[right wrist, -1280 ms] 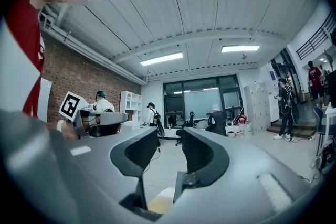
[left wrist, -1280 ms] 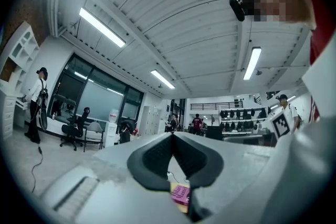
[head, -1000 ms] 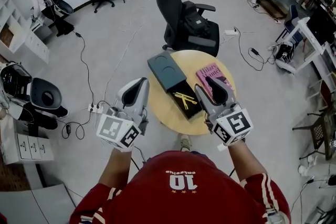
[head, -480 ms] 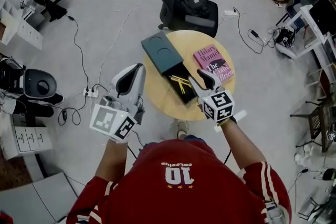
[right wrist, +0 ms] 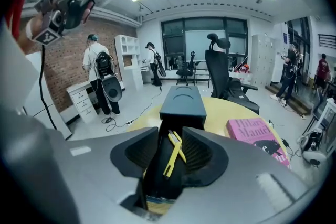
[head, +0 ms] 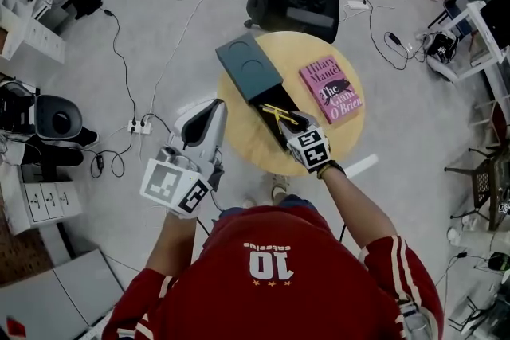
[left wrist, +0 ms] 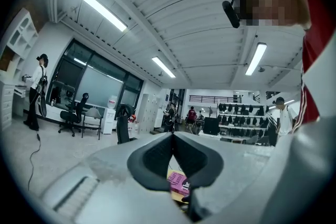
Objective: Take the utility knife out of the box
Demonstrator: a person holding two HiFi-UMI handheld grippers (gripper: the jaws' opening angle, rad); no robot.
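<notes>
The utility knife (right wrist: 172,153) is a slim, bright yellow bar lying lengthwise in the open part of the box (head: 271,120), against its black inside. A second, shorter yellow strip crosses it near the end towards the box's closed half, so the two make a narrow X; whether that strip belongs to the knife or is a separate piece cannot be told.

The box is long and dark. A blue-grey cover (head: 250,67) with a round dent sits over its far half, and the near half is bare. It lies slantwise on the round wooden bench (head: 244,141).

The right claw (head: 293,120) is tipped down over the open end of the box. Its jaws are spread and have just been closing a little. The knife shows between them, but the pads do not touch it, so the claw grips nothing.

The left claw (head: 213,106) is clenched with nothing in it, its jaws pressed together. It is held level, off the bench edge on the side of the box away from the pink book (head: 332,89).
</notes>
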